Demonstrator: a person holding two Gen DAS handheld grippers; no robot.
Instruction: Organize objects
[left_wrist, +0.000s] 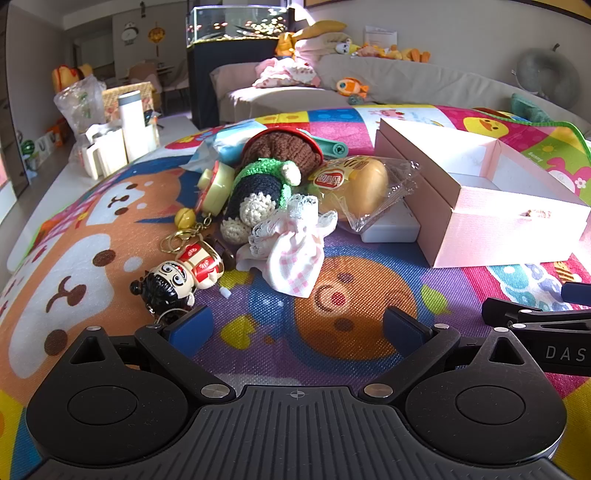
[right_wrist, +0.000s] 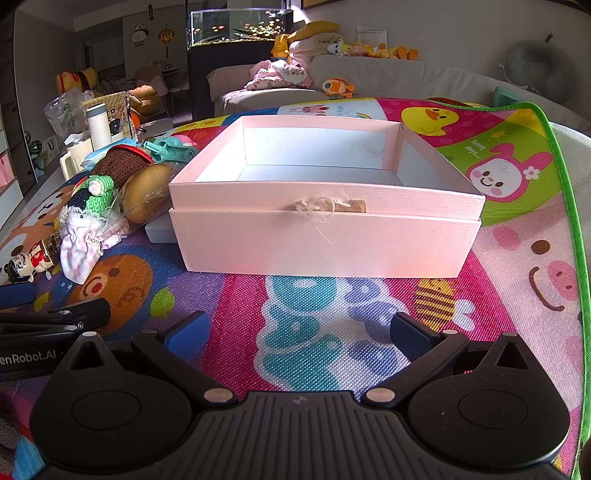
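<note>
An open pink box (right_wrist: 325, 240) stands on the colourful play mat (right_wrist: 517, 229), empty inside; it also shows at the right of the left wrist view (left_wrist: 509, 232). A pile of small things lies left of it: a crocheted doll (left_wrist: 258, 184), a wrapped bread bun (left_wrist: 365, 184), a pink checked cloth (left_wrist: 295, 258), a painted-face figurine keychain (left_wrist: 177, 277), a yellow round toy (left_wrist: 214, 184) and a white flat case (left_wrist: 391, 227). My left gripper (left_wrist: 295, 328) is open and empty, just short of the cloth and figurine. My right gripper (right_wrist: 299, 336) is open and empty in front of the box.
A teal toy (right_wrist: 170, 147) lies behind the pile. A white bottle (left_wrist: 131, 122), mugs and bags stand on the floor at the left. A sofa (left_wrist: 406, 81) with plush toys runs behind the mat. A fish tank (left_wrist: 236, 26) stands at the back.
</note>
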